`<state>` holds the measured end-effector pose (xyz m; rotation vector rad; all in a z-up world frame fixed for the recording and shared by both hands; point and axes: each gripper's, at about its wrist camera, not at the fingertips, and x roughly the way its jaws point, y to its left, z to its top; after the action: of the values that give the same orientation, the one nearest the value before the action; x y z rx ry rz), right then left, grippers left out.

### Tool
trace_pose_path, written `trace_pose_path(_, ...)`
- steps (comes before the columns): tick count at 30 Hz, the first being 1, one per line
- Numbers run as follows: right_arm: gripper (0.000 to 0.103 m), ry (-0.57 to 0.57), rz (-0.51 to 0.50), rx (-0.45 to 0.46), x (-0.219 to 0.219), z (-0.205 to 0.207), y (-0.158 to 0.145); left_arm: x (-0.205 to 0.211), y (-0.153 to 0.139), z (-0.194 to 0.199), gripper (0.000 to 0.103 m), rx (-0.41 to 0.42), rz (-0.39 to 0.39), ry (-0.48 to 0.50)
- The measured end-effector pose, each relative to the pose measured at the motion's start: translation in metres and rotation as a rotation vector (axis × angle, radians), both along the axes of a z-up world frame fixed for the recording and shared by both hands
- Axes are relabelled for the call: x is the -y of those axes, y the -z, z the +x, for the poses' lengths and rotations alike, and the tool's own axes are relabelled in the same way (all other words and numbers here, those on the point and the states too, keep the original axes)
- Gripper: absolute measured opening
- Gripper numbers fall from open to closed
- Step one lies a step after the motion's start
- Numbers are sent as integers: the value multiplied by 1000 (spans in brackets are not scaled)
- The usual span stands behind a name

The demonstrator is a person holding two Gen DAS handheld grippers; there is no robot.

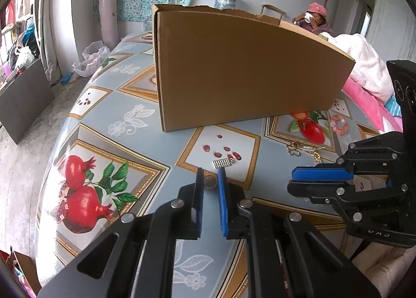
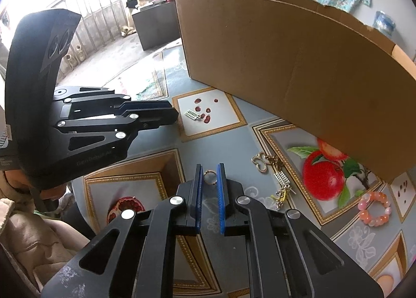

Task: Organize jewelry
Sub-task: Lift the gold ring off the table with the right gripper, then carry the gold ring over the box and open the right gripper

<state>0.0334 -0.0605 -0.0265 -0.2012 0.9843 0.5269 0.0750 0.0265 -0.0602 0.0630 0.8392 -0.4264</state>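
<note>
A gold ring, rhinestone bar, gold chain and pink bead bracelet lie scattered apart.

One cardboard box, two rings, one bead bracelet

The box is plain brown cardboard, matt. The tablecloth looks like shiny, smooth plastic. The ring is shiny metal. The pink bracelet has glossy beads.
</note>
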Motion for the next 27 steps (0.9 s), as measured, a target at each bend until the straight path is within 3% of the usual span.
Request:
trace_pose_path(7,8,10,21,29,11,-6,-11,-4,-13,-7,10,30,-5,2)
trace_pose_path(11,8,16,49,75,16,-8,-33,-7,-37,-13,10,74,-28,5)
trace_pose_path(16,8,-1,126,205,28,0,-95,-8,-100,-16,10,231,-93,65)
trace_pose_path(20,8,-25,196,264,45,29,-136,1,-138,7,10,293,-118,135)
trace_pose_path(23,8,-29,209,220,55,68,-142,15,-149,47,10,251,-85,159)
trace_pose_path(26,8,2,238,15,65,134,-126,31,-149,98,10,107,-76,184)
trace_pose_path(27,8,14,233,-34,67,148,-120,39,-144,121,10,23,-81,194)
